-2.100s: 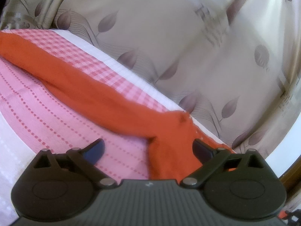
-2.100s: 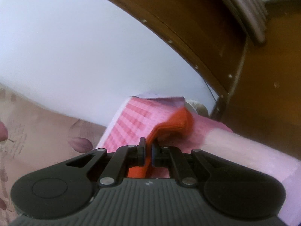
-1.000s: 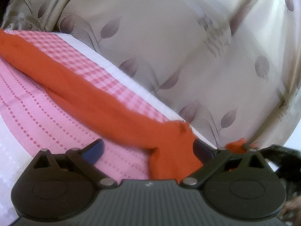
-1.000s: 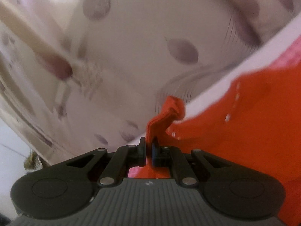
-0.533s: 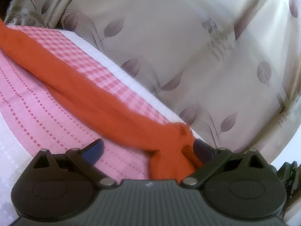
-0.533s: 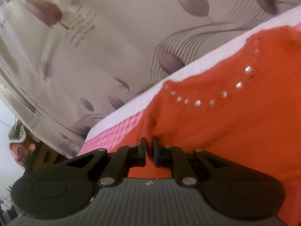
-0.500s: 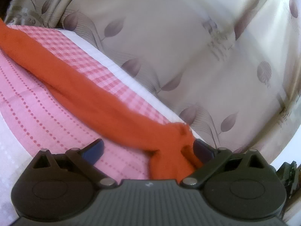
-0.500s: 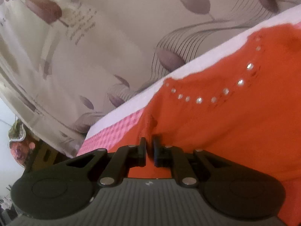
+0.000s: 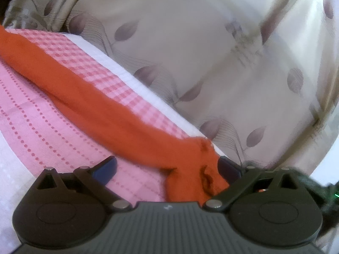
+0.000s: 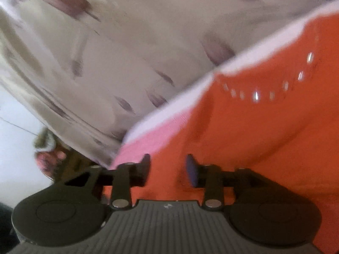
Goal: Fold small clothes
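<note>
An orange garment (image 9: 89, 105) stretches as a long strip from the upper left across the pink bed cover (image 9: 42, 131) and bunches up near the camera. My left gripper (image 9: 167, 167) is wide open around that bunched end, which rests against the right finger (image 9: 228, 167). In the right wrist view the same orange garment (image 10: 254, 131) lies flat, with a curved row of shiny studs (image 10: 264, 93). My right gripper (image 10: 168, 168) sits low over the garment's edge. Its jaws are opening, with the cloth lying between the pads but not pinched. This view is blurred.
A beige curtain with purple leaf prints (image 9: 211, 53) hangs just past the bed's white far edge (image 9: 148, 89). A dark blurred shape (image 9: 317, 188) sits at the right edge of the left wrist view. A pink flowered object (image 10: 48, 156) lies beyond the bed corner.
The right gripper's jaws parted and let go of the orange fold they were pinching, and its view slid slightly over the garment. The left gripper stayed still and open. A dark shape entered at its right.
</note>
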Available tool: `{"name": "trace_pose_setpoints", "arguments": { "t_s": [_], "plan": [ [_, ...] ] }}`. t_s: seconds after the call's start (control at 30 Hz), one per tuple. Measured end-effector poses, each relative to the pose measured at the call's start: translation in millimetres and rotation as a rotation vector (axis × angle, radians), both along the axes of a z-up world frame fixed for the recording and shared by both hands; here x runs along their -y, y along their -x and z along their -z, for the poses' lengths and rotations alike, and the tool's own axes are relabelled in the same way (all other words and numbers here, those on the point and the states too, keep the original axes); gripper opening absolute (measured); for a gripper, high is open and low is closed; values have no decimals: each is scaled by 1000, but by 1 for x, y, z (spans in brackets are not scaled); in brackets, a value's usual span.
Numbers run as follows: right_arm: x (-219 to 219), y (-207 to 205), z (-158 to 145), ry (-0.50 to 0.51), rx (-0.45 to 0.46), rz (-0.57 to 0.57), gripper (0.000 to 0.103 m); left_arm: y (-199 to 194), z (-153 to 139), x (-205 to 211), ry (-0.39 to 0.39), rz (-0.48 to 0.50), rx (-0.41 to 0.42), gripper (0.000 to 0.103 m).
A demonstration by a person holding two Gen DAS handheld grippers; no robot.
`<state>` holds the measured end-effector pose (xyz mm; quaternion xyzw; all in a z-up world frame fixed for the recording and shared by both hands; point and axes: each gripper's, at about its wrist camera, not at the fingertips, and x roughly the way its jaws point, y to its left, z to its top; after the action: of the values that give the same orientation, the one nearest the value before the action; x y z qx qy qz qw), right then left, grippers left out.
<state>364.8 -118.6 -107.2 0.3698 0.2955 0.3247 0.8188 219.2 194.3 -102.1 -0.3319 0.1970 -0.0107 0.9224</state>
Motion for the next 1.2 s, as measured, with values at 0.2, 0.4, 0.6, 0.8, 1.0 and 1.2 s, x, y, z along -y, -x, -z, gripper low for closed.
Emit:
{"name": "trace_pose_setpoints", "arguments": {
  "t_s": [0.2,0.4,0.6,0.8,1.0,1.2],
  "plan": [
    [118,83,-29,86,142,238,78,-1,-20,9,27,160,23,102],
    [226,95,-28,374,89,445,77,-47,-42,55,-116,263,-85,102],
    [250,55,-8,566,18,442,59,-82,-17,89,-198,269,-175,89],
    [244,0,-6,535,2,369,50,-84,-9,106,-335,262,-160,11],
    [215,-28,-17,630,46,312,11,-75,-11,96,-313,162,-118,6],
    [228,-46,-42,500,119,318,10,-71,-11,91,-293,136,-109,6]
  ]
}}
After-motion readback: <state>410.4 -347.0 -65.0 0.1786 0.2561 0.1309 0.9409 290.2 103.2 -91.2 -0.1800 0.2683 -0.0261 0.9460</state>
